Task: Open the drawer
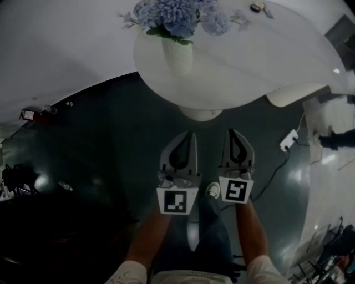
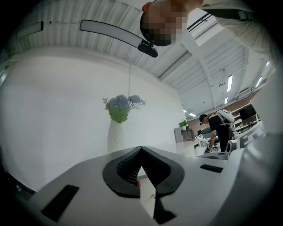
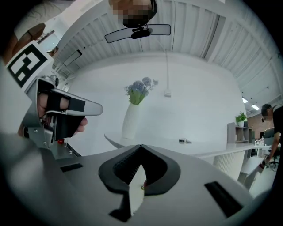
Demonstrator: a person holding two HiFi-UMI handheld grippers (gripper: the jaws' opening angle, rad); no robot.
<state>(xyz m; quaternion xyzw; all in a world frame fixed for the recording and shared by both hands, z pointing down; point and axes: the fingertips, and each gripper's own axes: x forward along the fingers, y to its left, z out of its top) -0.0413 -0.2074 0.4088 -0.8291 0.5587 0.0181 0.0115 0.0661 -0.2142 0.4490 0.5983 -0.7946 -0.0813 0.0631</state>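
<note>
No drawer shows in any view. In the head view both grippers are held side by side over the dark floor, pointing at the white round table (image 1: 266,61). The left gripper (image 1: 191,133) and the right gripper (image 1: 231,131) both have their jaws closed with nothing between them. In the left gripper view the left gripper (image 2: 141,148) has its tips meeting, level with the table's edge (image 2: 119,152). The right gripper view shows the right gripper (image 3: 141,146) the same way, empty, facing the table (image 3: 177,148). A hand (image 3: 43,103) grips the left gripper's handle at that view's left.
A white vase (image 1: 177,55) with blue flowers stands on the table near its front edge, and a small object (image 1: 256,7) lies at the far side. The table's pedestal (image 1: 202,114) is just ahead. A white power strip (image 1: 288,140) with cable lies on the floor at right. A person (image 2: 219,128) bends over far off.
</note>
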